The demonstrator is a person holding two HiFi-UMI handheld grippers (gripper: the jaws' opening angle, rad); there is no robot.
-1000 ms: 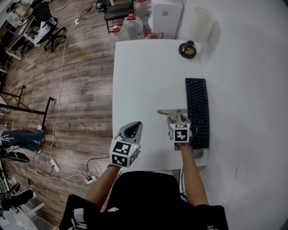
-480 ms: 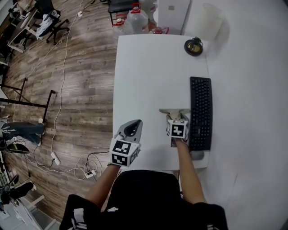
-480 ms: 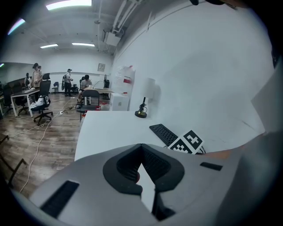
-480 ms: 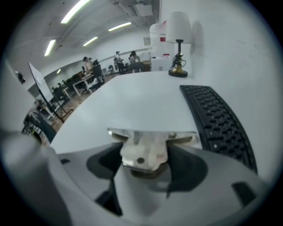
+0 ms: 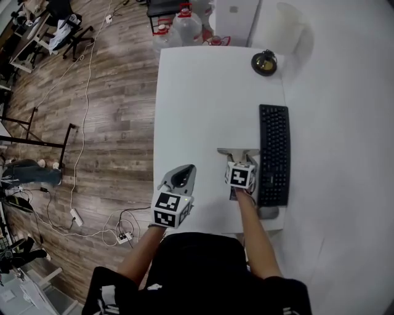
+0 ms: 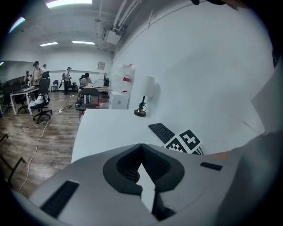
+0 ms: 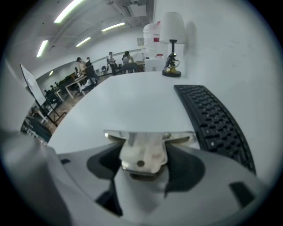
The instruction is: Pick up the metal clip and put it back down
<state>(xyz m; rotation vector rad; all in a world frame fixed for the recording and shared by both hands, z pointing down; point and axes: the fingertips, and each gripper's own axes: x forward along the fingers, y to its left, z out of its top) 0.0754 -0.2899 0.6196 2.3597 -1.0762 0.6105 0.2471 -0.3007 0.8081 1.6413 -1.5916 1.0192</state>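
Right gripper view: the jaws of the right gripper (image 7: 148,145) stand wide apart and have just been opening. The metal clip (image 7: 141,155) lies between them with its handle pointing back toward the camera. A dark gap shows on each side of the handle, so the pads are not pressing on it. The clip's wide mouth bar lies flat and crosswise on the white table (image 7: 132,99), just ahead of the jaw tips. The black keyboard (image 7: 216,119) lies just to the right of the clip, not touching it.

Head view: the clip sits in the right half of the table, in its near half, beside the keyboard's left long edge. The left gripper (image 5: 183,173) is over the near left part of the table, well apart from the clip.

Left gripper view: the jaw tips meet at a point, with nothing held between them.

Containers (head view): large clear water jugs (image 5: 188,26) with red caps stand on the wood floor just past the far end of the table. I cannot tell how full they are. A white box-like unit (image 5: 237,17) stands beside them, closed, so its contents cannot be seen.

A table lamp (image 5: 263,63) with a dark base stands at the far right corner of the table.
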